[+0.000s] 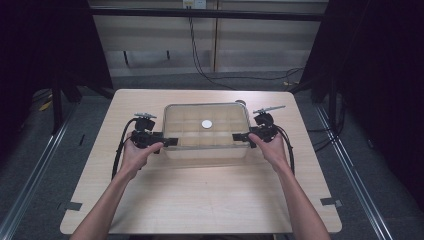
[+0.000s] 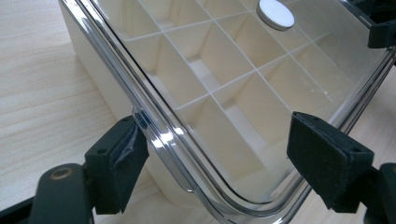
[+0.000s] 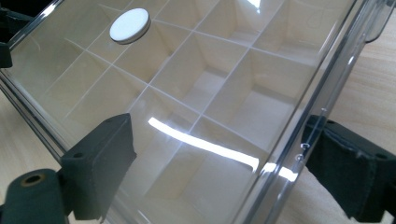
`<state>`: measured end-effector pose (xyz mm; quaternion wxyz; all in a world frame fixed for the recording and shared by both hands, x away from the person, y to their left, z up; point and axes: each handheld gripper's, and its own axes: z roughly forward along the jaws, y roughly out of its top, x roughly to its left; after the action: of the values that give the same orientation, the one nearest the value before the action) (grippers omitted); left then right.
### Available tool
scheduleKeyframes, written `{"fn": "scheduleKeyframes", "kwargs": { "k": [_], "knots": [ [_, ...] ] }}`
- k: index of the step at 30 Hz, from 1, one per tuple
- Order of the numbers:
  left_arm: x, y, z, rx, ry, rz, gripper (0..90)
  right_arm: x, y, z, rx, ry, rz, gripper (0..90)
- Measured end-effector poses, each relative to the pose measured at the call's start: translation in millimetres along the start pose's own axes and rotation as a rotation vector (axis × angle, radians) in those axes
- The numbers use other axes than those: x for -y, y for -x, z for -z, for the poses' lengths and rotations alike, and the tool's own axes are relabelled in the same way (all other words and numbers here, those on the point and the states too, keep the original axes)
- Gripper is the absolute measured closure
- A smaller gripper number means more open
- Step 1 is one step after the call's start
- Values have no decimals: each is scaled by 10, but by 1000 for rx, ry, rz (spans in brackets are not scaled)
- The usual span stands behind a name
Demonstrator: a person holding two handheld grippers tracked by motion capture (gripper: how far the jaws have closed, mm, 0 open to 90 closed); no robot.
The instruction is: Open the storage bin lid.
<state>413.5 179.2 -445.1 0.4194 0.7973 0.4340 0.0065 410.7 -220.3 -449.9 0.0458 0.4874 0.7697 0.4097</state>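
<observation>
Sitting in the middle of the wooden table (image 1: 200, 200), a cream compartment box (image 1: 206, 148) carries a clear lid (image 2: 243, 60) with a white round knob (image 1: 206, 123) at its centre. The left gripper (image 1: 170, 142) meets the box's left end and the right gripper (image 1: 239, 136) its right end. In each gripper view the jaws stand spread wide, straddling a lid corner, clamping nothing.
</observation>
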Motion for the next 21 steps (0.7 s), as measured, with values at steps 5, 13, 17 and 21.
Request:
{"fn": "scheduleKeyframes", "kwargs": {
  "k": [5, 13, 17, 21],
  "knots": [
    [5, -1, 2, -1, 3, 1, 204, -9, 19, -40, 3, 9, -21, 80],
    [12, 1, 8, -2, 7, 5, 213, -23, -4, 0, 33, 12, -20, 151],
    [17, -15, 17, 2, 11, 13, 241, 3, 52, 47, 27, 46, -55, 258],
    [19, -18, 20, 3, 12, 12, 240, 1, 39, 72, 50, 61, -45, 287]
  ]
}}
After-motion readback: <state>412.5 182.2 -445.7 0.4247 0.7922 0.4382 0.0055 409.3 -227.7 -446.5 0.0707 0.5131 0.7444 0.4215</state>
